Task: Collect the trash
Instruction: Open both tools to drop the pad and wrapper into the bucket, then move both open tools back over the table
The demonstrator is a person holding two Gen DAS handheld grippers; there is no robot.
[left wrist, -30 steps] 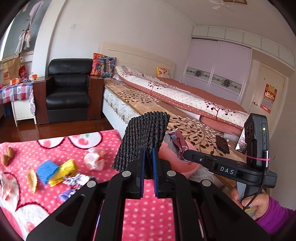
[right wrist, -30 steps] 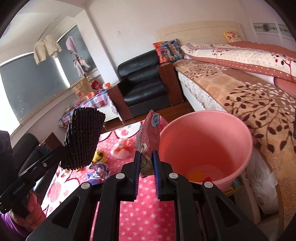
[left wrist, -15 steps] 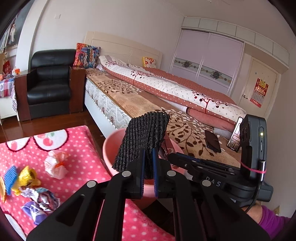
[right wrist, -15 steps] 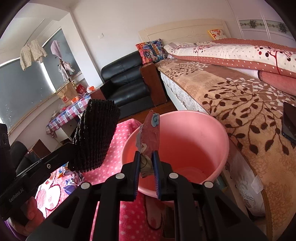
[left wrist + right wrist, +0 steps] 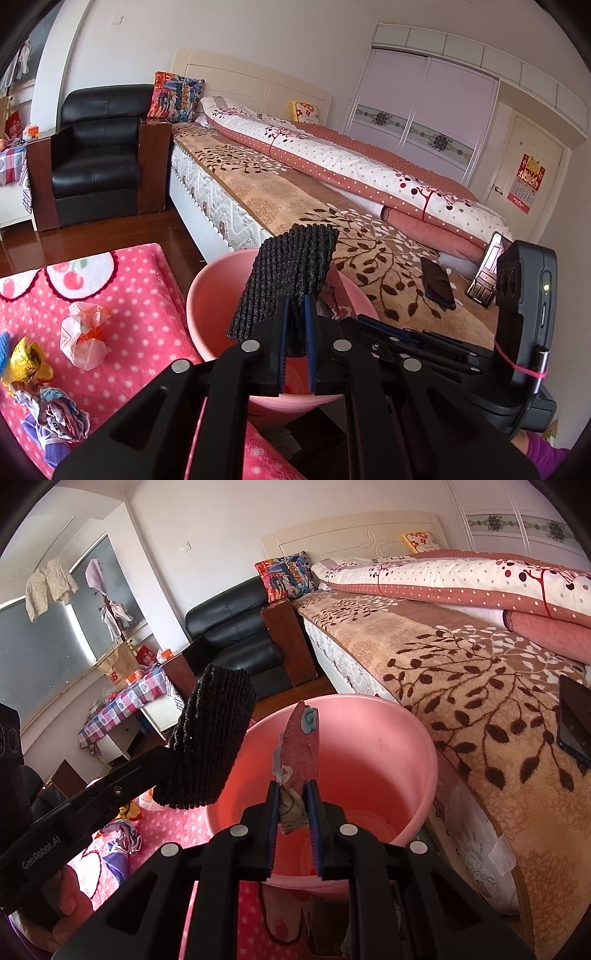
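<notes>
While both loads hang over the pink bucket [image 5: 369, 746], neither is dropped: left gripper [image 5: 295, 332] clamped on the black scrubber pad [image 5: 291, 269], right gripper [image 5: 293, 812] jaws opening around the crumpled wrapper [image 5: 299, 753]. Several scraps [image 5: 83, 338] left on the pink mat [image 5: 140, 295], lower left of frame.

A black ribbed scrap [image 5: 291, 280] stands upright, pinched at its lower edge over the near rim of the pink bucket [image 5: 207, 295]. A crumpled pink wrapper [image 5: 300, 749] with a blue swirl points upward above the bucket's opening. On the pink dotted mat [image 5: 140, 295] lie a white-orange wad [image 5: 84, 335], a yellow wrapper [image 5: 27, 360] and a purplish crumple [image 5: 61, 413].
</notes>
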